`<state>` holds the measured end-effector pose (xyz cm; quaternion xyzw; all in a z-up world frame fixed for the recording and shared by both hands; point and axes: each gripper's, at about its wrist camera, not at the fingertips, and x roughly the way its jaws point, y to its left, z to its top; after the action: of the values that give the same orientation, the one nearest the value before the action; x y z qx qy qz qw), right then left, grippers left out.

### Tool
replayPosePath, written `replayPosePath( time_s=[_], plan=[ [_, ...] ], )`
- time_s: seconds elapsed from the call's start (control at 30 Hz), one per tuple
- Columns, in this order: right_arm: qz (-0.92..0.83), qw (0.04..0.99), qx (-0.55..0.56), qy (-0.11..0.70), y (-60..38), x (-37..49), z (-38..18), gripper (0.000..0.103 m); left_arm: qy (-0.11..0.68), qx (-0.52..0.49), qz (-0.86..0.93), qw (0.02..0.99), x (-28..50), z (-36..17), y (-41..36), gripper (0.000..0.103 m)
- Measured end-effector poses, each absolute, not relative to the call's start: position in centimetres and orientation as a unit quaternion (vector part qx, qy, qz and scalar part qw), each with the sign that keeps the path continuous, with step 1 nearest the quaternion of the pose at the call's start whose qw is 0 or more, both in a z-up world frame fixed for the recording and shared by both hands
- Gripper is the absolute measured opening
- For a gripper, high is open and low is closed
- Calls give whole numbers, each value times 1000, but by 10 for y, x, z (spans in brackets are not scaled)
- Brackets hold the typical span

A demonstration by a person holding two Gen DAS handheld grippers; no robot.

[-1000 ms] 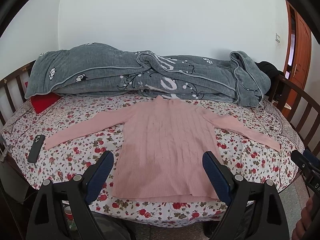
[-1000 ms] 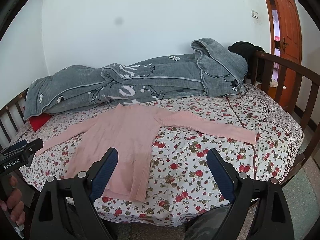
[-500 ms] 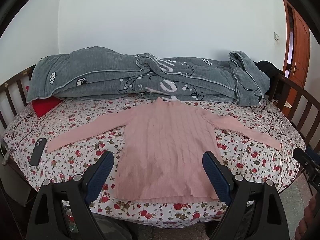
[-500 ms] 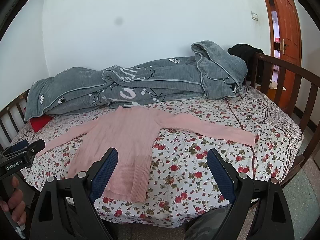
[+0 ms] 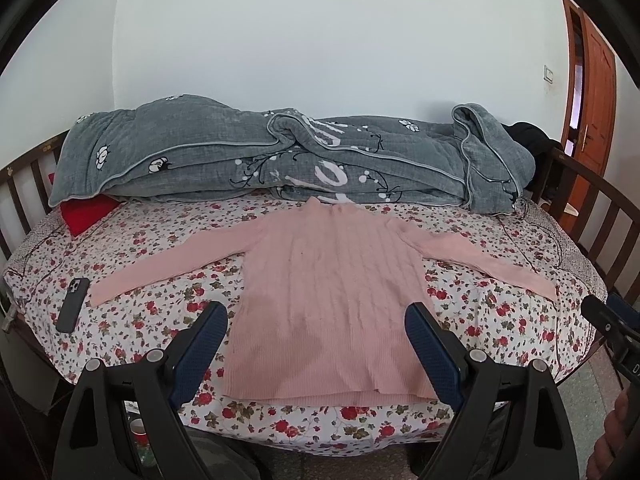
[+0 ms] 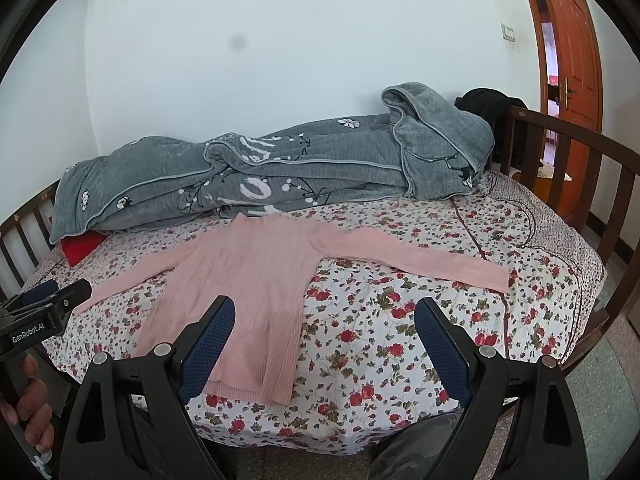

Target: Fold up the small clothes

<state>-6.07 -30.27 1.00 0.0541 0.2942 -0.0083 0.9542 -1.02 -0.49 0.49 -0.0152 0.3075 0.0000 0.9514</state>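
A pink long-sleeved sweater (image 5: 328, 292) lies flat on the floral bedsheet, both sleeves spread out to the sides, hem toward me. It also shows in the right wrist view (image 6: 248, 280), left of centre. My left gripper (image 5: 316, 320) is open and empty, held above the sweater's hem near the bed's front edge. My right gripper (image 6: 324, 320) is open and empty, above the bedsheet just right of the sweater's hem. Neither gripper touches the sweater.
A grey quilt (image 5: 280, 160) is bunched along the back of the bed (image 5: 500, 328). A red cushion (image 5: 86, 214) lies at the back left. A dark phone (image 5: 72, 310) lies near the left sleeve end. Wooden rails (image 6: 592, 184) bound both ends. An orange door (image 6: 568, 80) stands at the right.
Both grippers have lowered slightly, so the view now sits lower over the bed. The sweater has not moved and both grippers stay open.
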Motion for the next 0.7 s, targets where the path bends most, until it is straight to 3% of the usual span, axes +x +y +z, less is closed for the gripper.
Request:
replayPosePath(
  time_s=[0.7],
  plan=[
    [-5,960,54,275,-302,-65,13,94,285,-18,4,958,-12,6,0,90]
  ],
)
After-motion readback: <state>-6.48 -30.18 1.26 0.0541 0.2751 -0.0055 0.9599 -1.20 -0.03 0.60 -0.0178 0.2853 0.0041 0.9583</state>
